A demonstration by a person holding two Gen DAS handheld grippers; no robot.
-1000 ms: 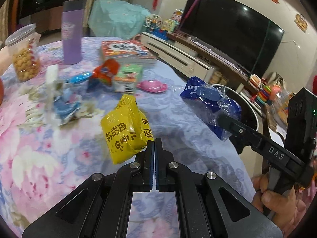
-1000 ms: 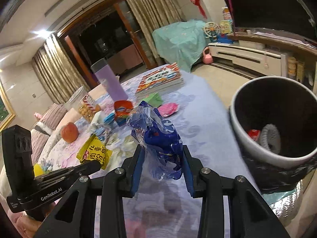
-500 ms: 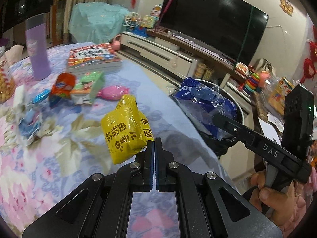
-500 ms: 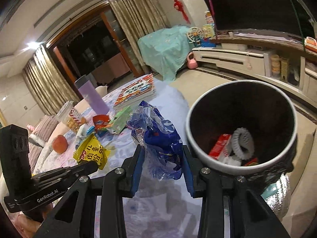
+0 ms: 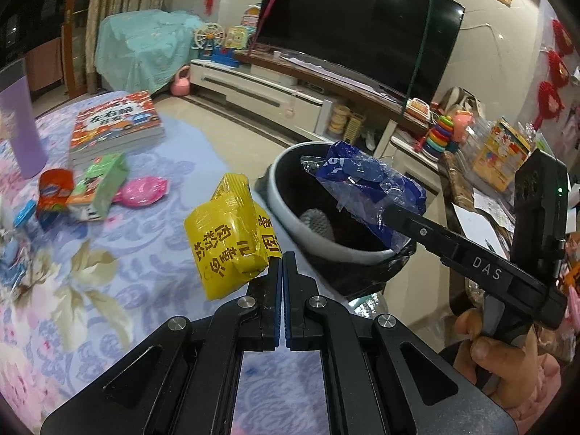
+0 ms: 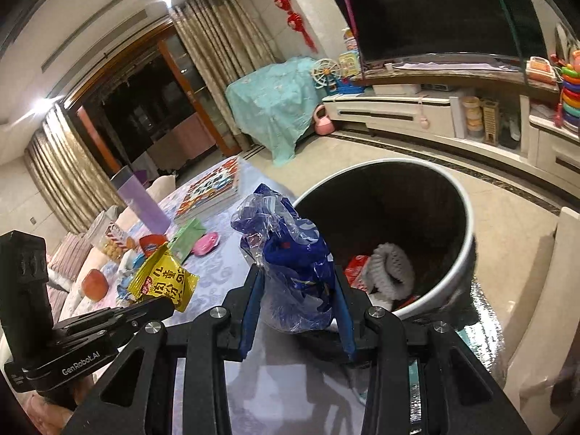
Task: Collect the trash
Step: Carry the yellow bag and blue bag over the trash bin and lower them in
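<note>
Two grippers are up at the table's edge, each carrying a piece of trash. Our left gripper (image 5: 282, 257) has its jaws pressed together on the corner of a yellow snack packet (image 5: 232, 243), which hangs in the air above the floral tablecloth (image 5: 108, 261), just beside the trash bin (image 5: 348, 252). From the right wrist view we see the same packet (image 6: 165, 281) sticking up from the left tool's tip.

Our right gripper (image 6: 297, 282) is clamped on a crumpled blue and clear plastic bag (image 6: 290, 253), with the blue pads pressing its two sides and the jaws partly apart around its bulk. In the left wrist view this bag (image 5: 366, 188) sits in front of the bin's dark opening, and we see a hand (image 5: 496, 355) gripping the right tool's handle.

The bin (image 6: 460, 253) stands on the floor against the table edge, lined in black. In it we make out a white knitted thing (image 6: 391, 268) and a red wrapper (image 6: 357, 268).

Behind us on the table lie more wrappers: an orange-red packet (image 5: 52, 190), a green carton (image 5: 103, 181) and a pink item (image 5: 143, 192). A stack of books (image 5: 116, 125) and a purple bottle (image 5: 21, 123) stand further back.
</note>
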